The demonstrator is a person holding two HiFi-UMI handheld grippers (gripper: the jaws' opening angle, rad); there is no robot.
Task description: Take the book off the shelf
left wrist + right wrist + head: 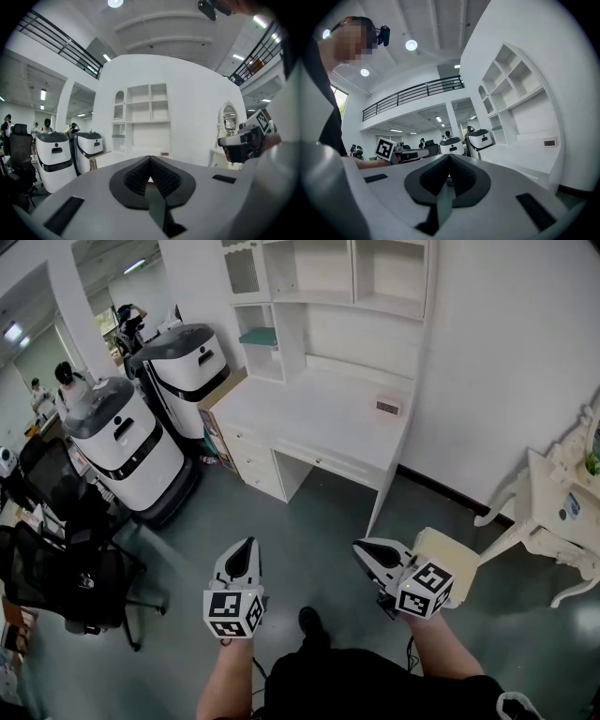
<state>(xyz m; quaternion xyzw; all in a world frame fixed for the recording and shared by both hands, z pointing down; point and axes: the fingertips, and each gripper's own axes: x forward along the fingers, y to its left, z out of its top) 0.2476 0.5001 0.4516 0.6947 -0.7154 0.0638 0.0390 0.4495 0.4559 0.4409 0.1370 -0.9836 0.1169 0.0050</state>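
Stood well back from the white shelf unit with the left gripper and the right gripper held low, jaws of each pressed together on nothing. Had not yet reached for the one teal book, lying flat in a left-hand compartment above the desk; judged the approach, grasp and lift all yet to be made. Counted: one book, two grippers, one small clock, two white machines off to the left.
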